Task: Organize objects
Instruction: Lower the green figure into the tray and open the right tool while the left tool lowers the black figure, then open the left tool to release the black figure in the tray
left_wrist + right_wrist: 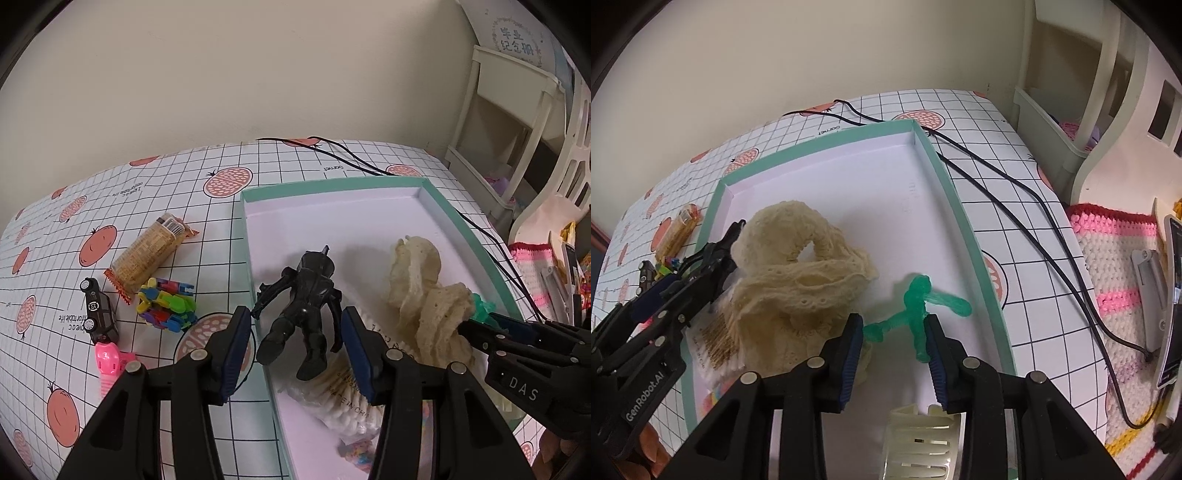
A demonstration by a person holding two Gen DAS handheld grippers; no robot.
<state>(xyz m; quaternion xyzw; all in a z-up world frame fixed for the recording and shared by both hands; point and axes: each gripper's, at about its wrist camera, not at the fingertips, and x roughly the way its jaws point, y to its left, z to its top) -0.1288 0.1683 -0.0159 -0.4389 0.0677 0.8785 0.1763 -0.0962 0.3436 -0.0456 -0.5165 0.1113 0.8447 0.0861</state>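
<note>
Grid-print tabletop [155, 206]; we hover both tools, jaws apart: left tool [291, 347] over black plastic figure [303, 310], right tool [894, 354] around translucent green rubber figure [918, 314], both inside teal-rimmed box [251, 236], probably sorted.

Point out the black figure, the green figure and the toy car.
black figure [308, 295], left wrist view, on its torso.
green figure [916, 306], right wrist view, on its torso.
toy car [98, 310], left wrist view, on its roof.
</note>
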